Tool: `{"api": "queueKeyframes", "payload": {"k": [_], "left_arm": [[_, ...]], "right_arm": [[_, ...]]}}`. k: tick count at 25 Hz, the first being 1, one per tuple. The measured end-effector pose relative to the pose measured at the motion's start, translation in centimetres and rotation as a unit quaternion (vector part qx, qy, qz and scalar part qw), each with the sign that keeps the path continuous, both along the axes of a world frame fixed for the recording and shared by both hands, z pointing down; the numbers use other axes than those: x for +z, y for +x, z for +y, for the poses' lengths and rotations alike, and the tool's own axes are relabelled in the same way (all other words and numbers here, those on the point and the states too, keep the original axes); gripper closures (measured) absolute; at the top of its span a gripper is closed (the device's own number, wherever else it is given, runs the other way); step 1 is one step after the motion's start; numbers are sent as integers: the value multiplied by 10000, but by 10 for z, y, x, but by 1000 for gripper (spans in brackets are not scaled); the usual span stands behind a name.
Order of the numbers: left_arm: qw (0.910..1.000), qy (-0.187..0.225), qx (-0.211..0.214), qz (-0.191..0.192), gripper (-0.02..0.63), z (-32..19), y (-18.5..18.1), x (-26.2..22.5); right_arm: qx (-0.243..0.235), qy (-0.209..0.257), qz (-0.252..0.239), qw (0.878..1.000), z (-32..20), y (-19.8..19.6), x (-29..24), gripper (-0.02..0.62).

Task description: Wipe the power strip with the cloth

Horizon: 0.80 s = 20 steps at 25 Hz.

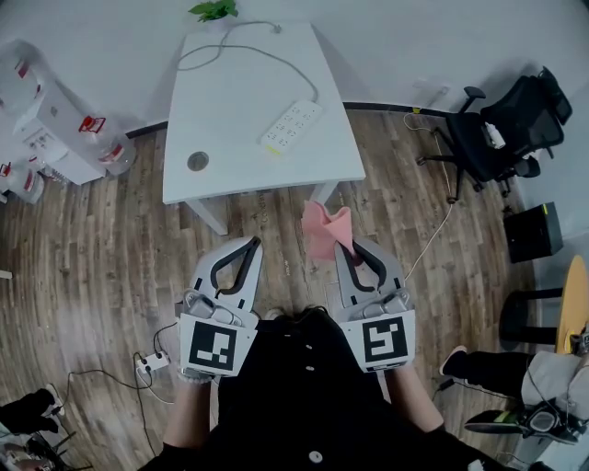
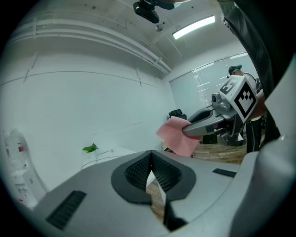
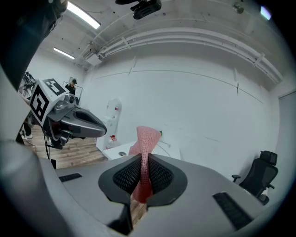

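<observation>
A white power strip (image 1: 291,126) lies on the right part of the white table (image 1: 221,101), its cord looping toward the far edge. Both grippers hang over the wooden floor in front of the table, well short of the strip. My right gripper (image 1: 348,246) is shut on a pink cloth (image 1: 325,228), which sticks up past its tips; the cloth (image 3: 147,139) stands pinched between the pads of the gripper (image 3: 144,159). My left gripper (image 1: 251,245) is shut with nothing in it, its pads meeting at the tip (image 2: 150,155). The left gripper view also catches the pink cloth (image 2: 178,136).
A round grommet (image 1: 198,162) sits near the table's front left, a green plant (image 1: 214,10) at its far edge. A black office chair (image 1: 502,129) stands at the right and white shelves (image 1: 41,124) at the left. Another power strip with cables (image 1: 150,363) lies on the floor.
</observation>
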<state>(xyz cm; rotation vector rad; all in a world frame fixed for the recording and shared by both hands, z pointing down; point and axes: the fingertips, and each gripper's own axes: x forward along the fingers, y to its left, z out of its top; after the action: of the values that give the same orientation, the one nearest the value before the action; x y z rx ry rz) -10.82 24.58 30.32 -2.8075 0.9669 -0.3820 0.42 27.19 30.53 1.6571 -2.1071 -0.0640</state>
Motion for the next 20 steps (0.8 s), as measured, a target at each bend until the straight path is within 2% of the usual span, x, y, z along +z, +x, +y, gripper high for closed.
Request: {"api": "queueKeyframes", "payload": {"k": [7, 14, 20], "left_arm": [[10000, -5, 1, -3, 592, -5, -16, 7], [9998, 87, -163, 20, 592, -23, -19, 2], [9994, 142, -308, 20, 592, -50, -8, 0]], "right_arm": [[135, 4, 29, 9999, -3, -5, 1, 546], [-147, 63, 4, 9999, -28, -14, -5, 546], [-351, 150, -5, 9993, -65, -5, -6, 545]]}}
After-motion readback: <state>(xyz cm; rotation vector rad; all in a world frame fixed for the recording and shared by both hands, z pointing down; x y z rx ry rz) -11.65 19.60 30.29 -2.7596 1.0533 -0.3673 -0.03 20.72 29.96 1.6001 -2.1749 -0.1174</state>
